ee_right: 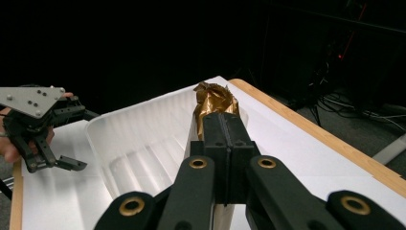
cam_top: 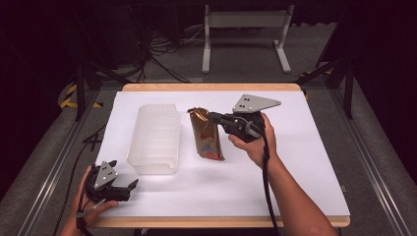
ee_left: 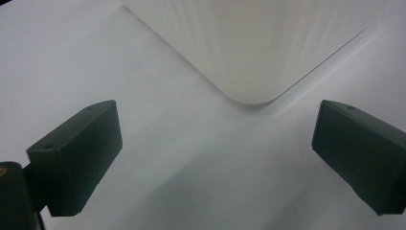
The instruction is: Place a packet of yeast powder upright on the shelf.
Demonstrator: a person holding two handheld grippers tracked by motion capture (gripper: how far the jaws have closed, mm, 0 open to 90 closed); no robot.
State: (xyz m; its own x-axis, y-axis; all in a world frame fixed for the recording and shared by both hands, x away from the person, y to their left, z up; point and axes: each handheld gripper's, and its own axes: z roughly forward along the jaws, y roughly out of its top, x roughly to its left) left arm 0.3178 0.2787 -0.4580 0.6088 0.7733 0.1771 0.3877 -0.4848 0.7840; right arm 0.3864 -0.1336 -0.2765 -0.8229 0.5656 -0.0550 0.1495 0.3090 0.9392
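We hold a gold and brown crinkly snack bag (cam_top: 207, 135) in our right gripper (cam_top: 215, 117). Its two black jaws are pinched together on the bag, near the bag's twisted gold top. The bag hangs just beside the clear ribbed plastic tub (cam_top: 154, 139), on the tub's right side. In the right gripper view the bag (ee_right: 214, 99) sticks up past the jaws, with the tub (ee_right: 139, 143) right behind it.

Our left gripper (cam_top: 127, 188) waits near the tub's front corner. Its jaws are spread wide and hold nothing. In the left gripper view the tub's round corner (ee_left: 249, 57) sits ahead, between the two jaws but not touching them.

We count one bag, one tub and two grippers. They are all over the white table top (cam_top: 295, 162). Nothing lies between the bag and the tub.
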